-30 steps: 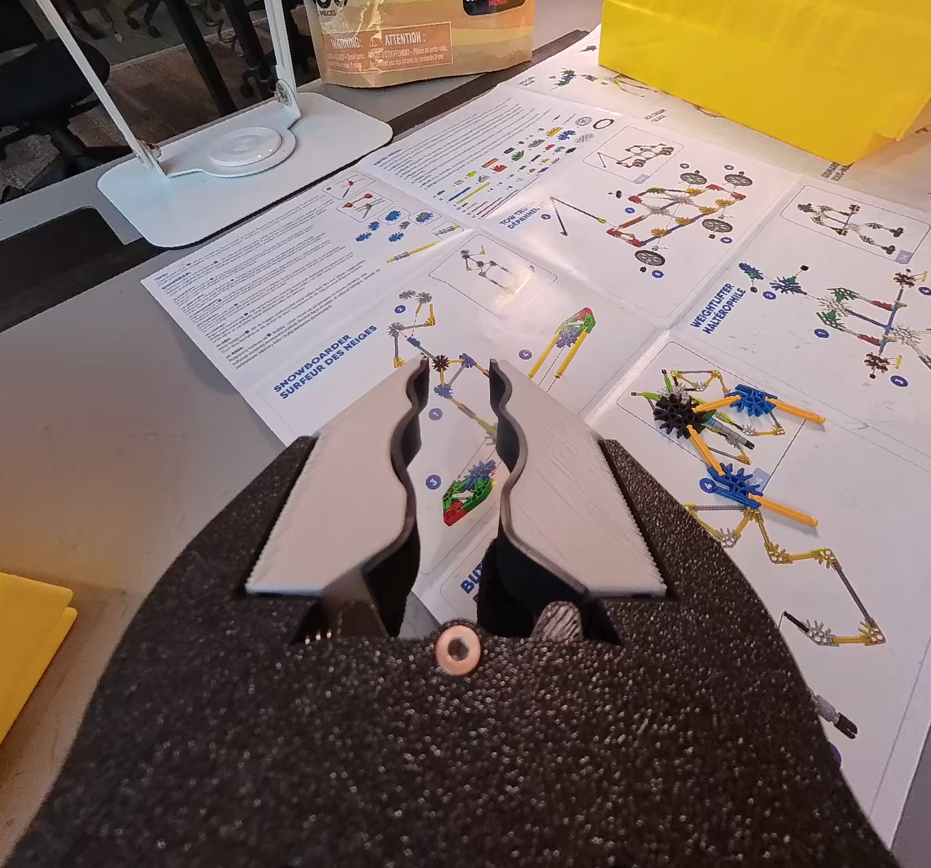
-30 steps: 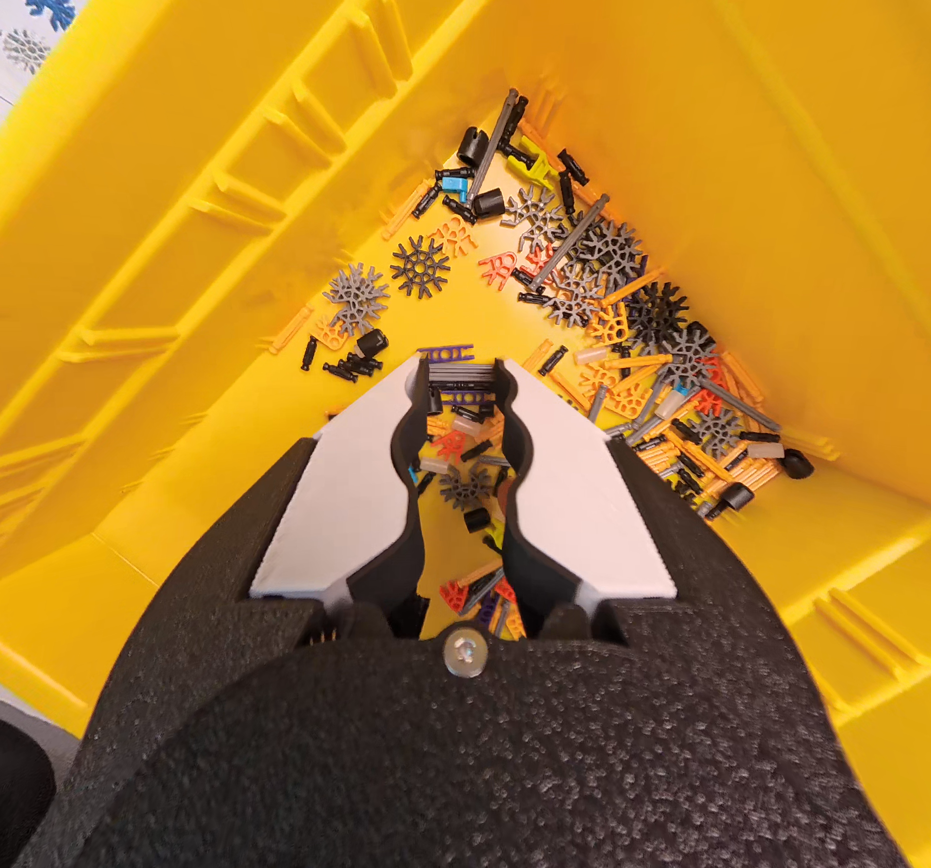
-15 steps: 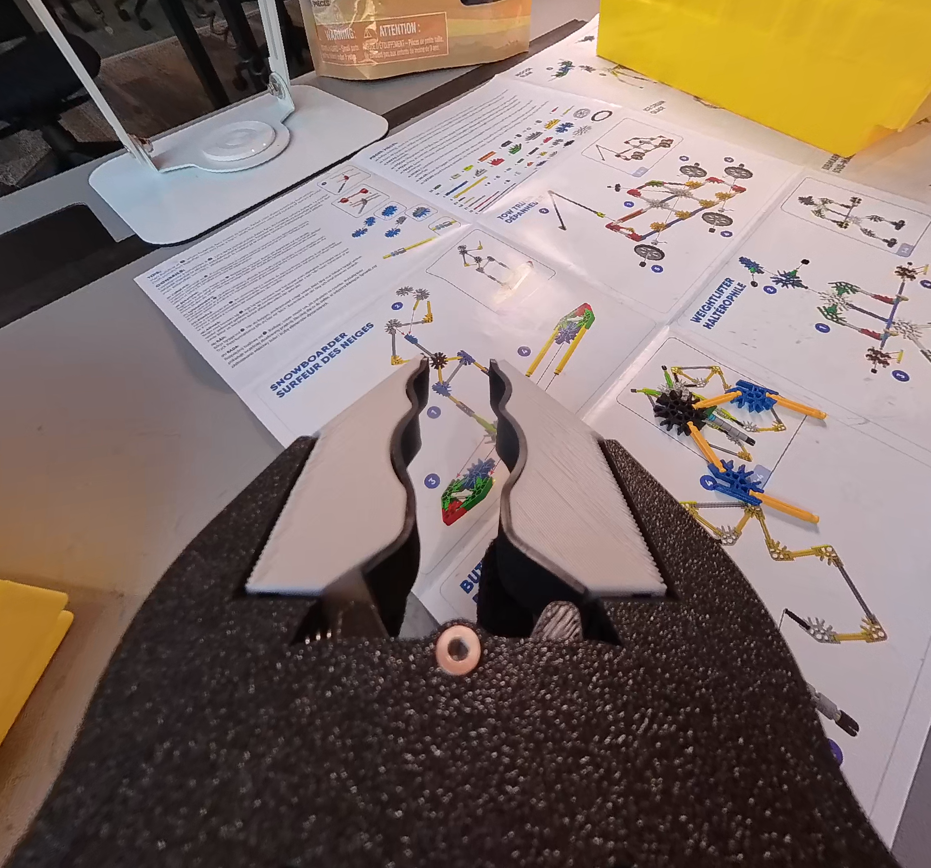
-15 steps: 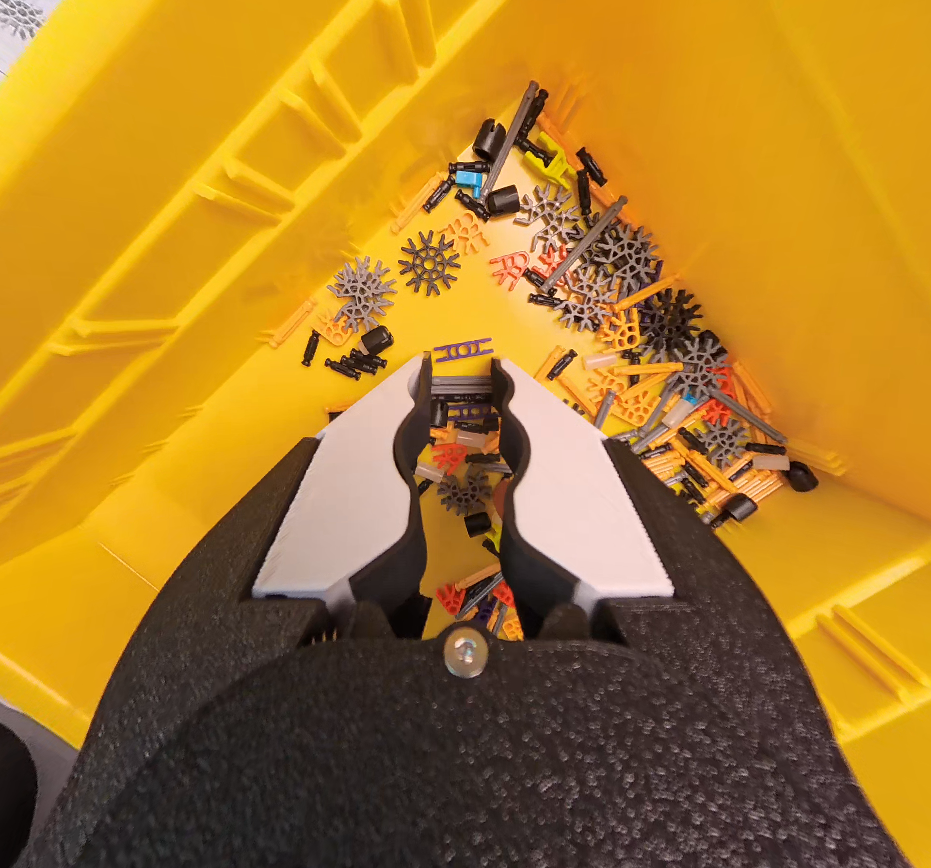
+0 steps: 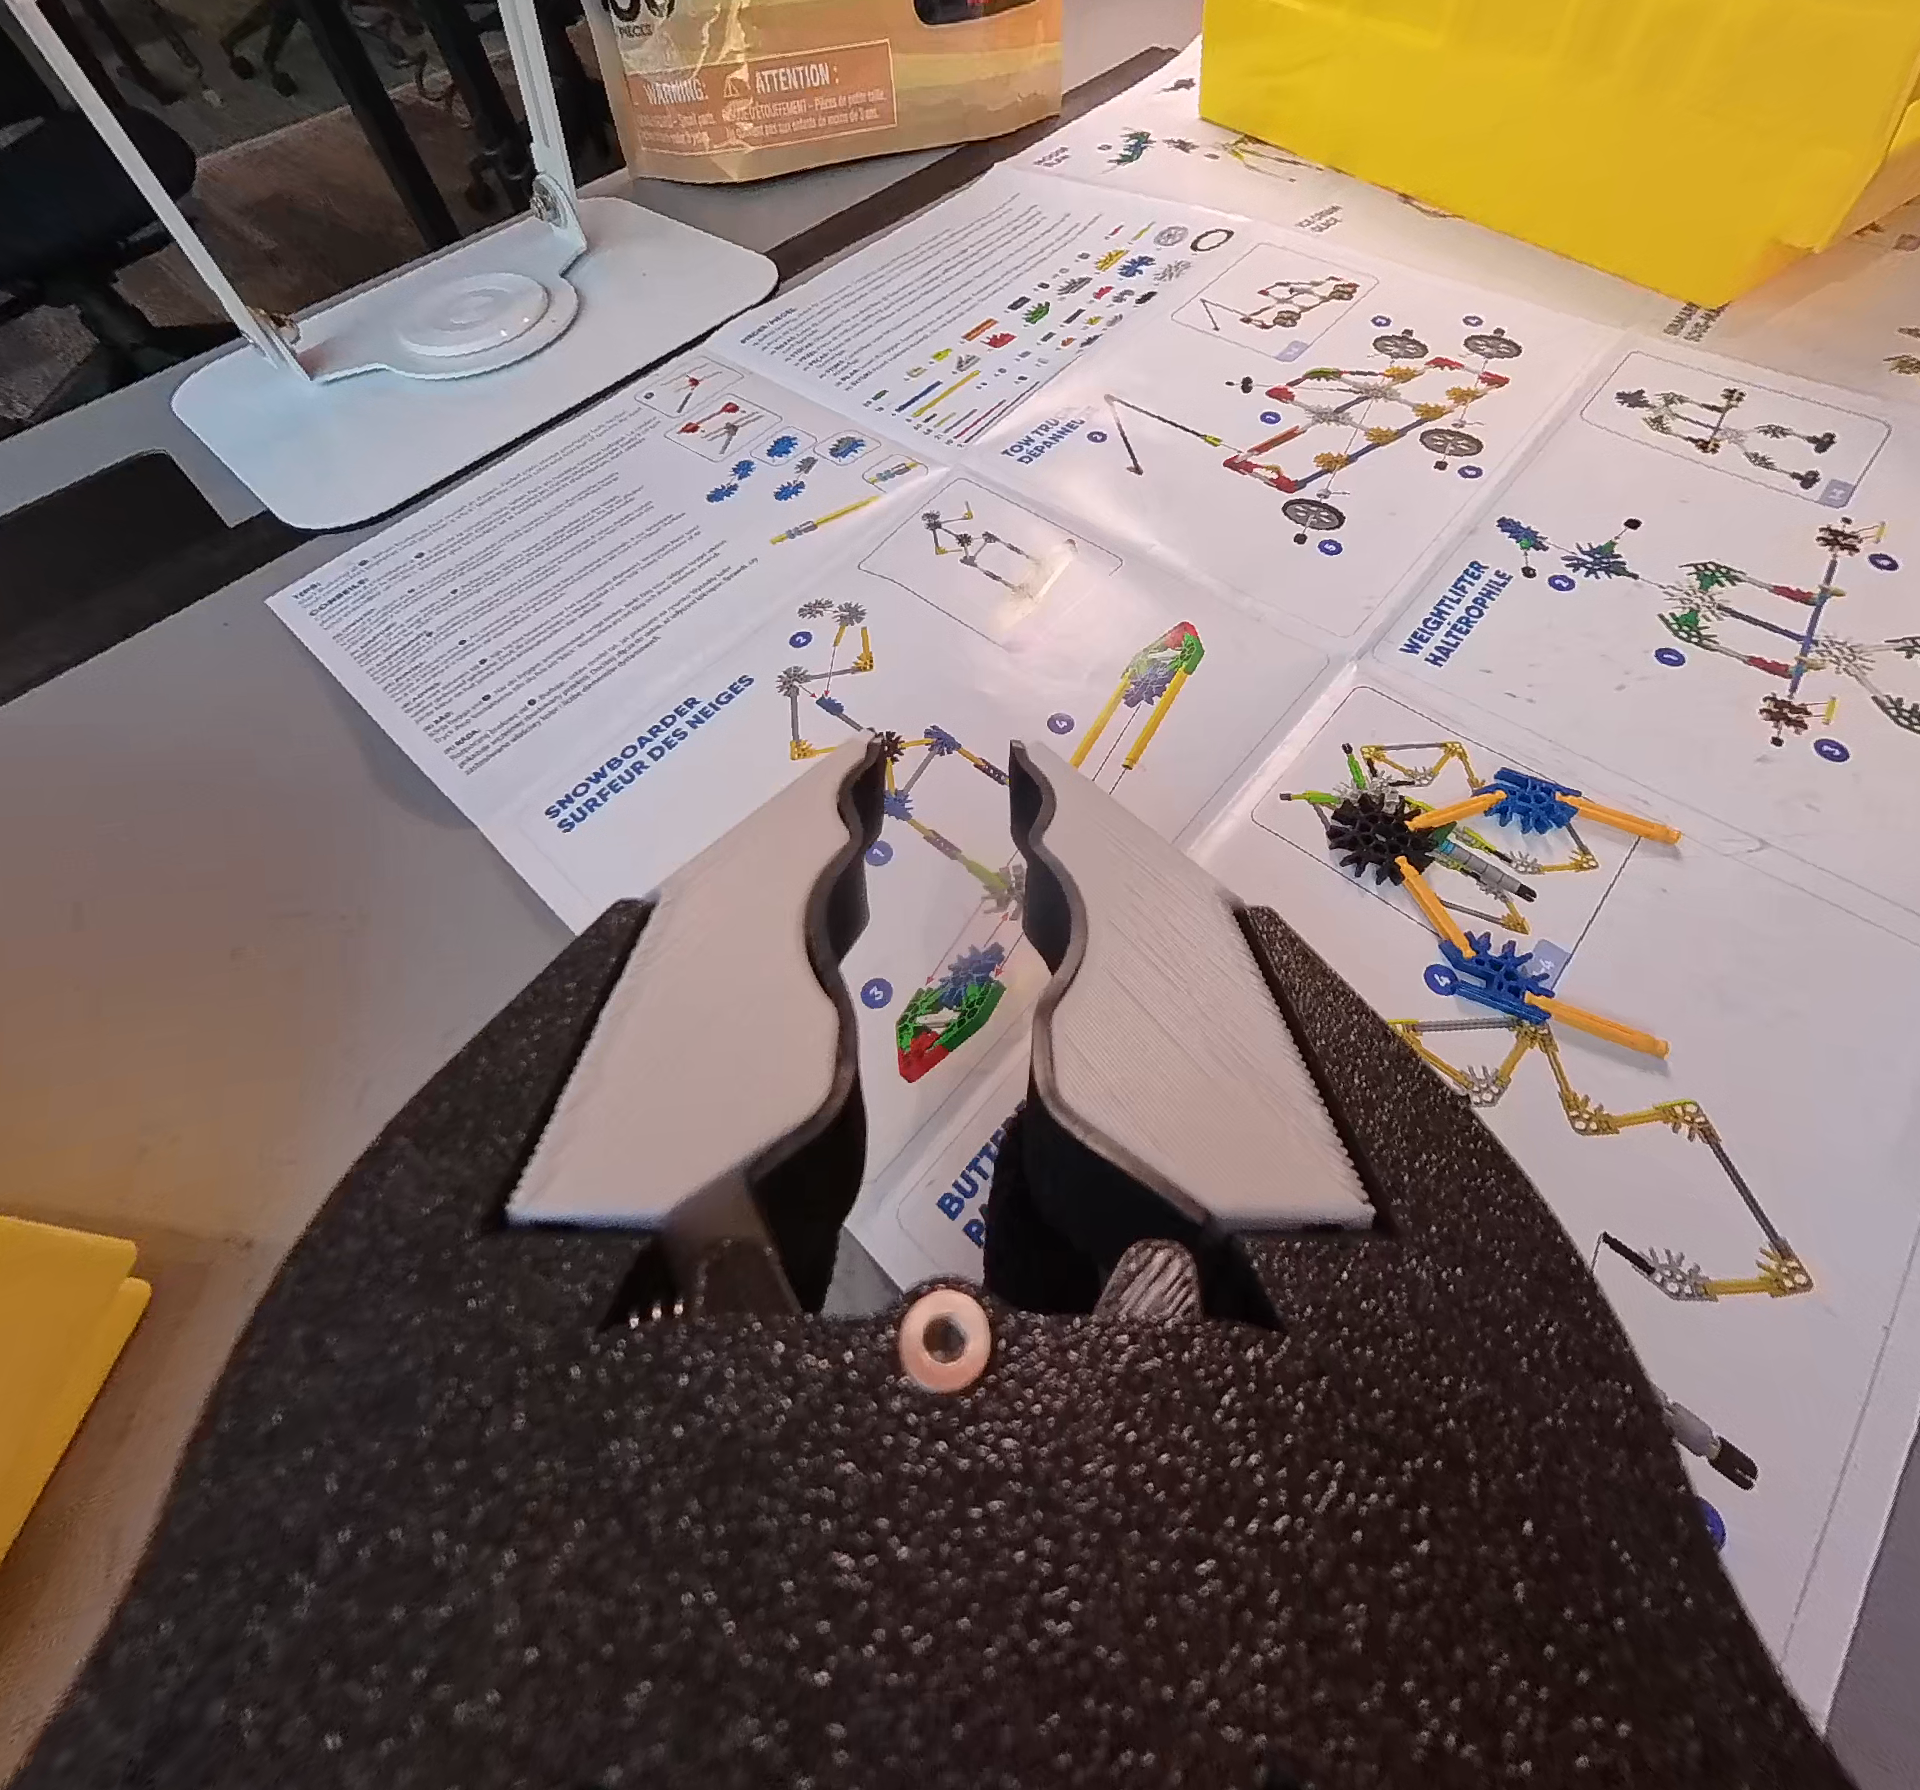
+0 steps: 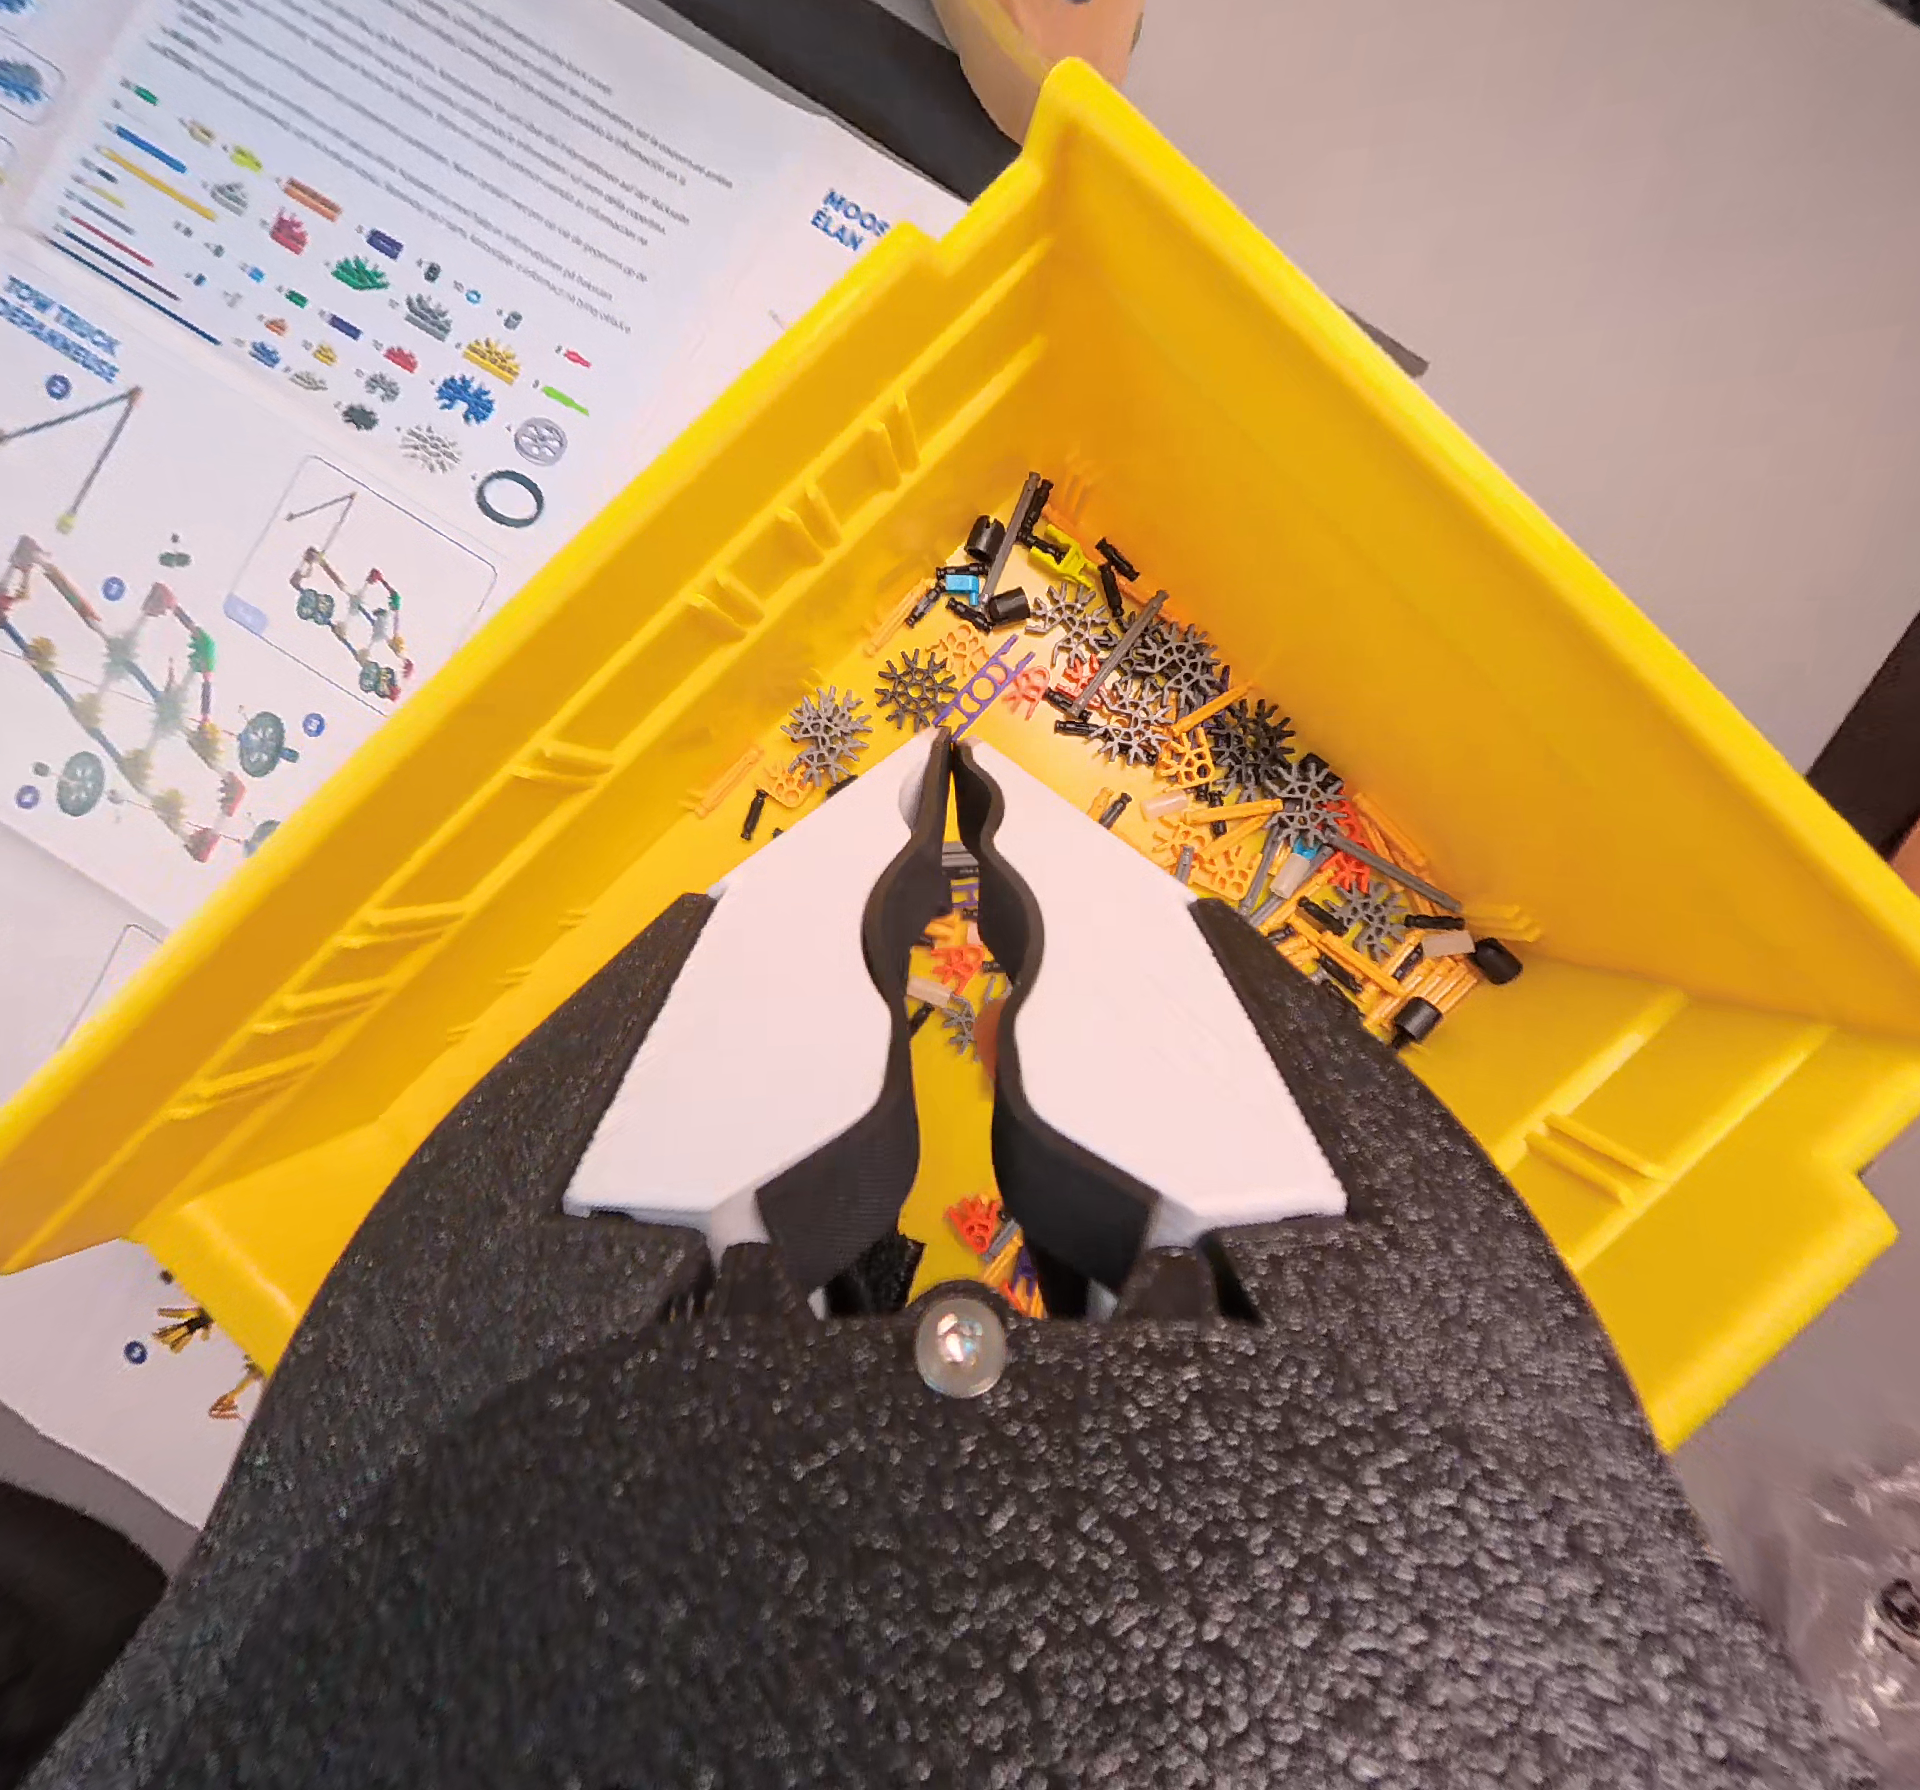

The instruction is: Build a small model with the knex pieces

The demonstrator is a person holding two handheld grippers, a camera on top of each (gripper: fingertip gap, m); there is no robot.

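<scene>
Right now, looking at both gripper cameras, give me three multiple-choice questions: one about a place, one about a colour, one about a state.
1. Where does the small built assembly lie?
A. in the yellow bin
B. on the instruction sheet
C. on the lamp base

2. What colour is the ladder-shaped piece at the right gripper tips?
A. purple
B. green
C. white

3. How is the left gripper?
A. open and empty
B. shut on a rod
C. shut on the sheet

Answers:
1 B: its black and blue connectors and orange rods rest on the printed paper.
2 A: a purple piece sticks out from the closed tips, above the bin's loose parts.
3 A: a clear gap shows between its fingers, with only the sheet behind it.
</scene>
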